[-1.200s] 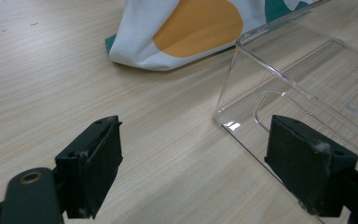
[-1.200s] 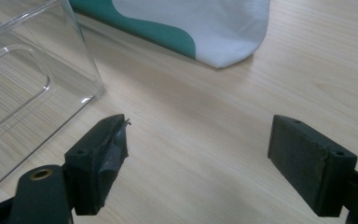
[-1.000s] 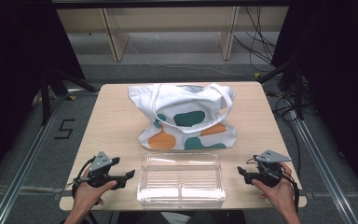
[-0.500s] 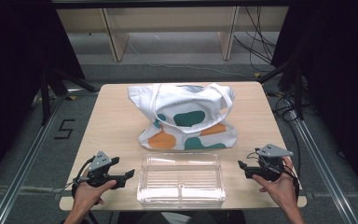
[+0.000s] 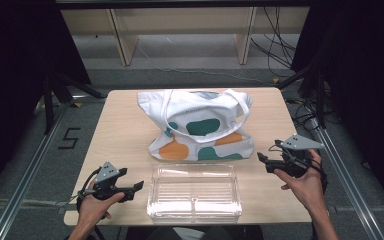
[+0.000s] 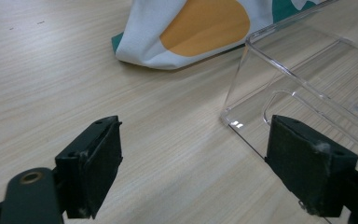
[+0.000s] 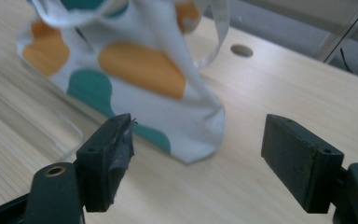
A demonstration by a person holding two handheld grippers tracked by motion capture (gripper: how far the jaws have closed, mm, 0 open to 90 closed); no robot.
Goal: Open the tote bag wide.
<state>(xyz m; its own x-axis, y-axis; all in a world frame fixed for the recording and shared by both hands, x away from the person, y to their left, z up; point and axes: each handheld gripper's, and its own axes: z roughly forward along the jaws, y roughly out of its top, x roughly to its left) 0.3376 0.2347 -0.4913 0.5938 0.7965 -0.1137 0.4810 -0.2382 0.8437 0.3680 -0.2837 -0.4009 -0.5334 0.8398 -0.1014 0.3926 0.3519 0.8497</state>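
One sign can be read: a large black digit "5" (image 5: 69,138) marked on the grey floor (image 5: 40,165), seen in the high view to the left of the tabletop (image 5: 125,115). The white tote bag (image 5: 197,125) with green and orange patches carries a short line of small print (image 5: 198,108) on its front panel, just above the large green patch, but the letters are too small to make out. The clear plastic tray (image 5: 195,192) bears no legible marking.
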